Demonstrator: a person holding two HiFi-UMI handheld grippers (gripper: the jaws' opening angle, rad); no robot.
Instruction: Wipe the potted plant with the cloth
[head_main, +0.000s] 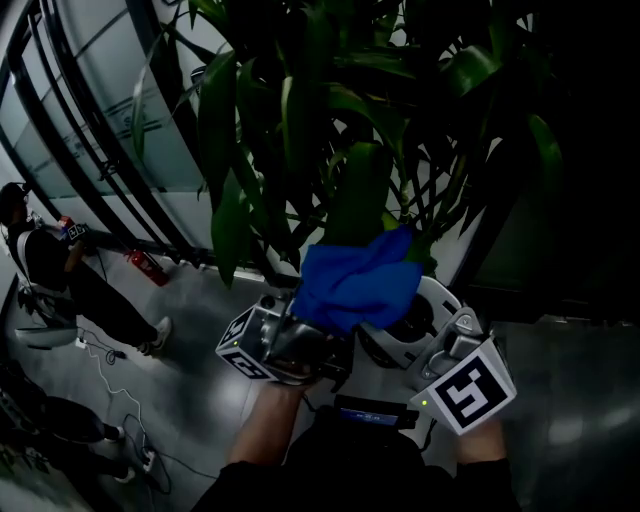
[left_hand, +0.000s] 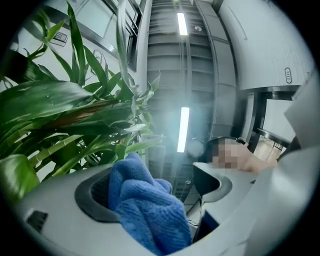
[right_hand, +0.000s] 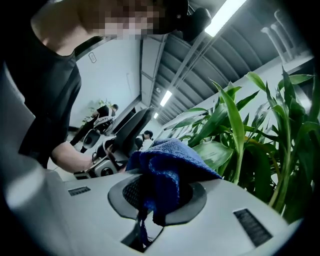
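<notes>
Item one, nearest us: right gripper (right_hand: 162, 196); jaws closed tight on a fold of the cloth (head_main: 357, 280); the blue bulk stands up above its pads.

Item two: left gripper (left_hand: 152, 197), just beside the right; jaws apart, cloth bunched against one pad, a gap showing to the other; we judge this no firm hold.

Item three: plant (head_main: 330, 110), straight ahead of both sets of jaws; one broad leaf (head_main: 360, 195) comes down to the cloth's top edge and seems to touch it; we cannot confirm contact.

Hazards, as we judge them:
- the cloth sliding off the slack left jaws on a stroke, since only the right pins it;
- the leaf creasing or tearing if we press with nothing behind it;
- a bare jaw tip scraping the leaf where the cloth does not cover;
- neighbouring leaves snagging on either gripper.
</notes>
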